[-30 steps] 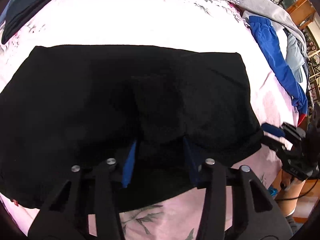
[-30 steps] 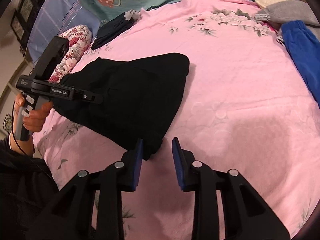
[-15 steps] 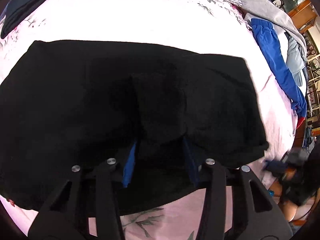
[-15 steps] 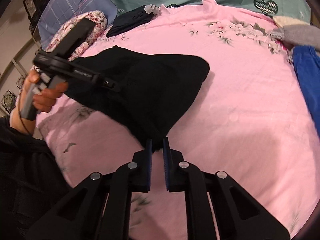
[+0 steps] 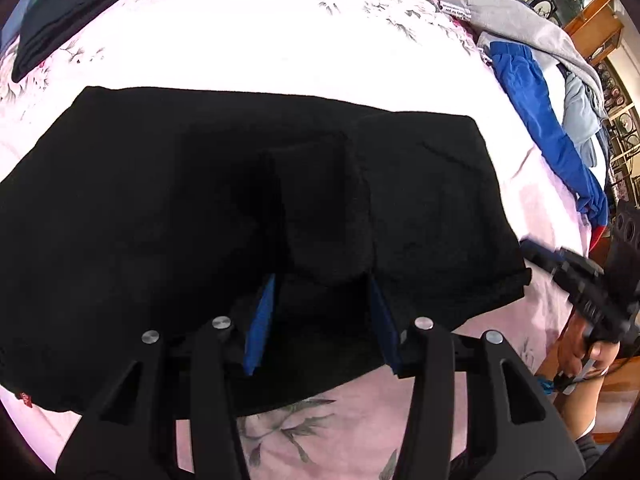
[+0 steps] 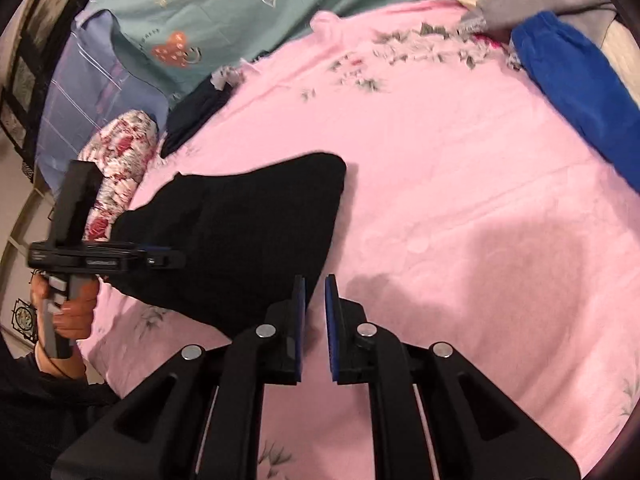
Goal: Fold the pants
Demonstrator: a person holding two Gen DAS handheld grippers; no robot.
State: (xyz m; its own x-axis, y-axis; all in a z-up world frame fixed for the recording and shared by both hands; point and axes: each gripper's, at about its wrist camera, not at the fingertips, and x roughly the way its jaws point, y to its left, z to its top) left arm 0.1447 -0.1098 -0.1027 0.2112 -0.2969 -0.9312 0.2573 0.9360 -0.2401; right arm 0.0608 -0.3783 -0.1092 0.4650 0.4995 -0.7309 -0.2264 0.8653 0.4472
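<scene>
Black pants lie folded flat on the pink bed; they also show in the right wrist view. My left gripper hovers over their near edge with jaws wide apart, fabric under the blue pads, nothing pinched. My right gripper sits just right of the pants' near right corner, above the pink sheet, jaws nearly closed with a narrow gap and nothing between them. The right gripper also shows at the right edge of the left wrist view, and the left one in the right wrist view.
A pink flowered bedsheet covers the bed. Blue and grey clothes lie along the right side. A dark folded garment lies far left. A floral pillow and teal cover are at the head.
My right gripper closed from open to a narrow gap at the pants' corner, then lifted off to the right without the cloth. The left gripper stayed open over the near edge.
</scene>
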